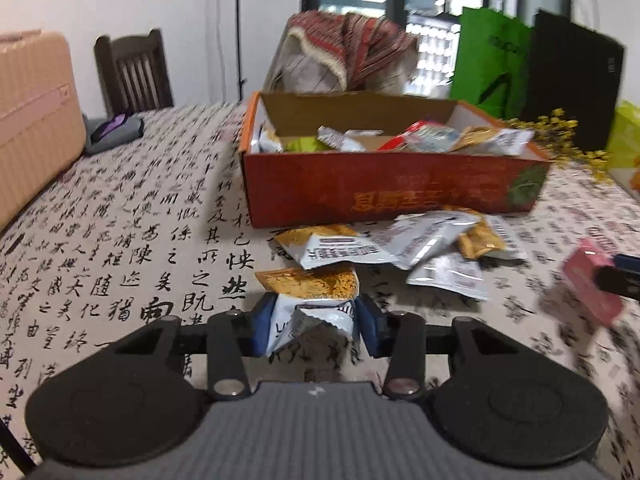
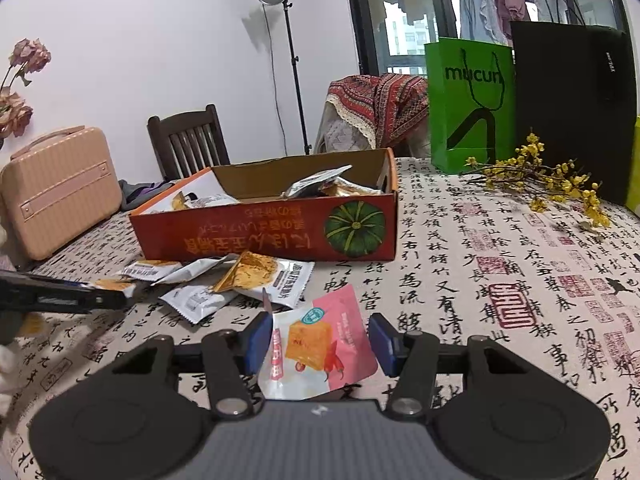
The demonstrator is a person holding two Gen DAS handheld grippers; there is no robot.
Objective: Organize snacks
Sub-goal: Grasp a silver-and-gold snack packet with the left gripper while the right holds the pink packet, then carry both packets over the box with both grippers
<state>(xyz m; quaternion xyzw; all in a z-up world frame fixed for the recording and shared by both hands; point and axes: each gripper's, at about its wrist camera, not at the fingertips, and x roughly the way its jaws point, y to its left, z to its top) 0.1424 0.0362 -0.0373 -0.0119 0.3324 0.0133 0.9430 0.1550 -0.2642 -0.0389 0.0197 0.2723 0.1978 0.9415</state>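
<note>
An orange cardboard box [image 1: 384,192] holding several snack packets stands on the table; it also shows in the right wrist view [image 2: 256,236]. My left gripper [image 1: 310,324] is shut on a white-and-orange snack packet [image 1: 312,300], just in front of a loose pile of similar packets [image 1: 400,248]. My right gripper [image 2: 320,338] holds a pink snack packet [image 2: 316,344] between its pads, near the same pile [image 2: 224,280]. The right gripper and its pink packet show at the right edge of the left wrist view [image 1: 592,280]. The left gripper shows at the left edge of the right wrist view [image 2: 60,296].
The table carries a calligraphy-print cloth [image 2: 480,280]. A pink case [image 2: 60,192] stands at the left. A green bag [image 2: 468,108], a black bag [image 2: 572,108] and yellow flower sprigs [image 2: 540,180] stand at the back right. Chairs [image 2: 188,140] stand behind the table.
</note>
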